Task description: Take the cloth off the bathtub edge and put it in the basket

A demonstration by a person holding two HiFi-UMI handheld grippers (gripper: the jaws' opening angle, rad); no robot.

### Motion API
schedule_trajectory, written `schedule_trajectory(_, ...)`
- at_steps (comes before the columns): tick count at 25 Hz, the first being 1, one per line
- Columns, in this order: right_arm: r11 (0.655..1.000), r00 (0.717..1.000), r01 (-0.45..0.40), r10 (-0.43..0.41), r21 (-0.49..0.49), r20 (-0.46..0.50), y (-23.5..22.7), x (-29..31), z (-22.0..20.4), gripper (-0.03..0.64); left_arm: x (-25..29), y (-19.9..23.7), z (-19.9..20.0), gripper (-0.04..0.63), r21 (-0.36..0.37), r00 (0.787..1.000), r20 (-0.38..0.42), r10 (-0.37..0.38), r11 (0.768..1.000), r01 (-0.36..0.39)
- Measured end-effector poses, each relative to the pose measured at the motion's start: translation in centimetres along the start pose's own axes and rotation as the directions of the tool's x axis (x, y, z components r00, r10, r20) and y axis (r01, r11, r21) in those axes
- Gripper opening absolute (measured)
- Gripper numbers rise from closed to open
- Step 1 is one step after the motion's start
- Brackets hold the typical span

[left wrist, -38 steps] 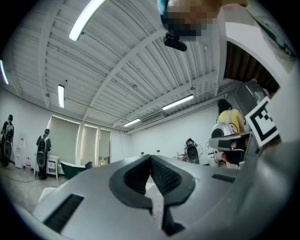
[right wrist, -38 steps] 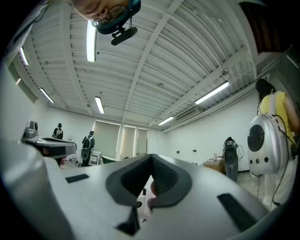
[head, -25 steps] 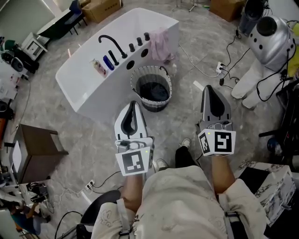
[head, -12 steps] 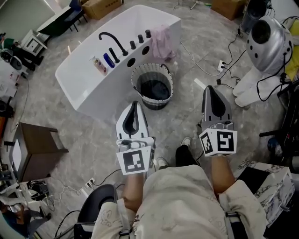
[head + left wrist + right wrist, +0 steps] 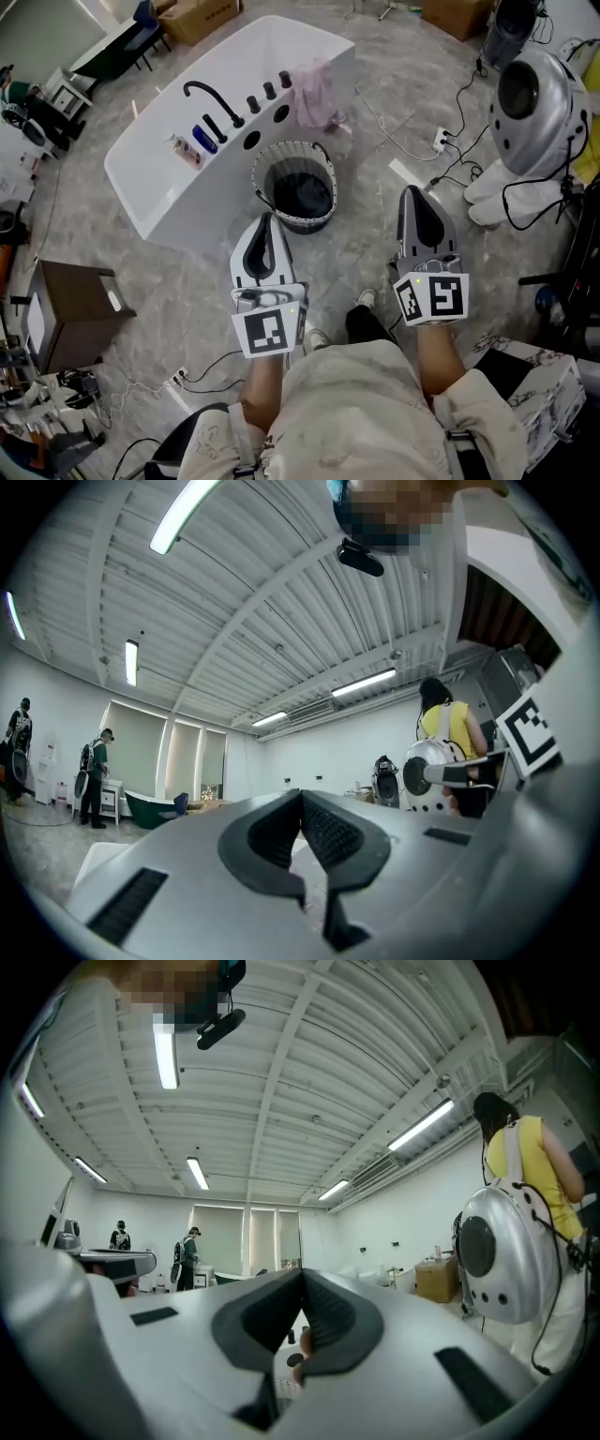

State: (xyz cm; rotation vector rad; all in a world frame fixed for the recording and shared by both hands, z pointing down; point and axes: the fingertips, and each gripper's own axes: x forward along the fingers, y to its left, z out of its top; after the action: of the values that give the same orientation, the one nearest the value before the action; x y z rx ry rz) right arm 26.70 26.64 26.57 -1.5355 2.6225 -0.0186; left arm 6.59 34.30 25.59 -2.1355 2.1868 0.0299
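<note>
The head view looks steeply down over the left gripper (image 5: 268, 217) and right gripper (image 5: 411, 191). Their own views look level from low down. All three share the silver domed machine (image 5: 525, 94).

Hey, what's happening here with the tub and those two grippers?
A person holds the left gripper and right gripper, both shut and empty, short of a white bathtub. The pink cloth hangs over the tub's edge, untouched, and the basket stands on the floor beside the tub.

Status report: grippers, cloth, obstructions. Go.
Left gripper and right gripper shut, empty. Pink cloth draped on bathtub edge, untouched. Basket on floor beside it; nothing blocking.
</note>
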Motion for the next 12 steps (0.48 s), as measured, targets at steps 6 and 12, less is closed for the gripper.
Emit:
schedule_trajectory(6,1.000,1.000,0.008,-0.008,0.000,0.014,-5.2,1.8,0.3,-0.011,4.7,-4.3,0.4,0.003,0.005,1.000,0.014,-0.027,1.000,0.027)
schedule_trajectory(12,1.000,1.000,0.012,-0.012,-0.011,0.019,-10.4,2.9,0.3,-0.011,8.6,-8.8,-0.3,0.003,0.015,0.999,0.002,-0.050,0.999,0.050)
